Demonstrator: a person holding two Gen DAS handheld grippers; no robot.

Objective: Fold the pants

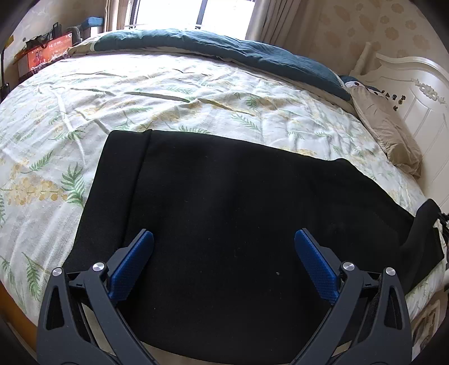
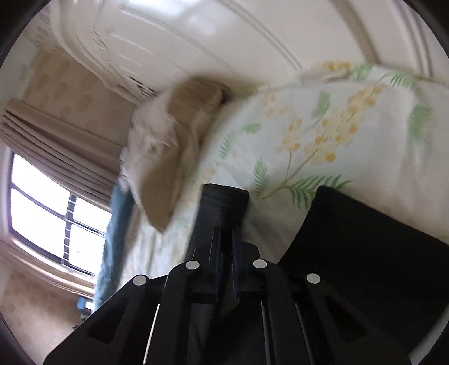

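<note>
The black pants (image 1: pixel 224 219) are lying flat on the floral bedsheet (image 1: pixel 174 92), spanning the near part of the bed, with the waistband end at the left and the legs running toward the right. I am holding my left gripper (image 1: pixel 224 238) above the middle of the garment, its blue pads (image 1: pixel 132 264) spread wide apart and holding nothing. My right gripper (image 2: pixel 226 224) is clamping a hemmed end of the pants (image 2: pixel 224 202), its jaws pressed together on the fabric, while another black section (image 2: pixel 364 252) is lying just beside it on the sheet. That view is motion-blurred. Farther out, a tan pillow (image 1: pixel 390 134) is resting against the white headboard (image 1: pixel 421 92), and a dark teal quilt (image 1: pixel 224 47) is lying along the far edge beneath the window (image 1: pixel 196 14).
</note>
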